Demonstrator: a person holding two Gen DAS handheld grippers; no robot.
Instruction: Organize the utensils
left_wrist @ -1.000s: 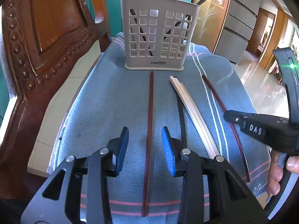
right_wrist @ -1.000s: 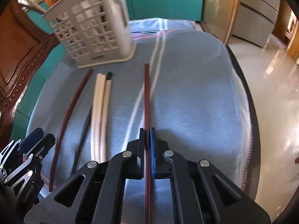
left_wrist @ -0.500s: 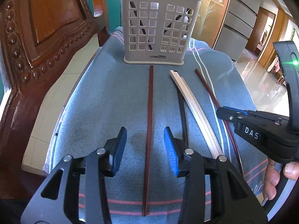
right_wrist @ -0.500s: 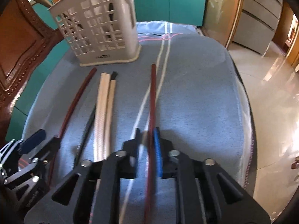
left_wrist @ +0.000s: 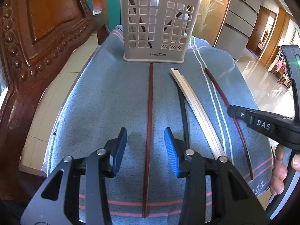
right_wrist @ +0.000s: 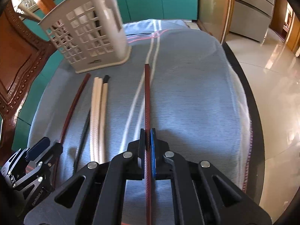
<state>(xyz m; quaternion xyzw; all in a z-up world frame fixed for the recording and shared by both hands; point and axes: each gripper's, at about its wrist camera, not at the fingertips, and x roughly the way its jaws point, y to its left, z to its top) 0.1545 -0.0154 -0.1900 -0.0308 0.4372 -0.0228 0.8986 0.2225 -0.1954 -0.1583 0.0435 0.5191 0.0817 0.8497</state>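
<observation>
My right claw point(right_wrist: 147, 140) is clenched on a dark red chopstick point(right_wrist: 147, 101), its far tip near the white stripes of the blue cloth point(right_wrist: 196, 93). My left claw point(left_wrist: 145, 146) is spread wide, straddling a second red chopstick point(left_wrist: 150, 112) without touching it. Between them lie pale chopsticks point(left_wrist: 195, 105) and, I think, one black chopstick point(left_wrist: 184, 116). Beyond stands the beige utensil basket point(left_wrist: 157, 24), upright.

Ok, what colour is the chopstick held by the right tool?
Dark reddish-brown. The chopstick clamped in the right tool shows best in the right wrist view.
</observation>
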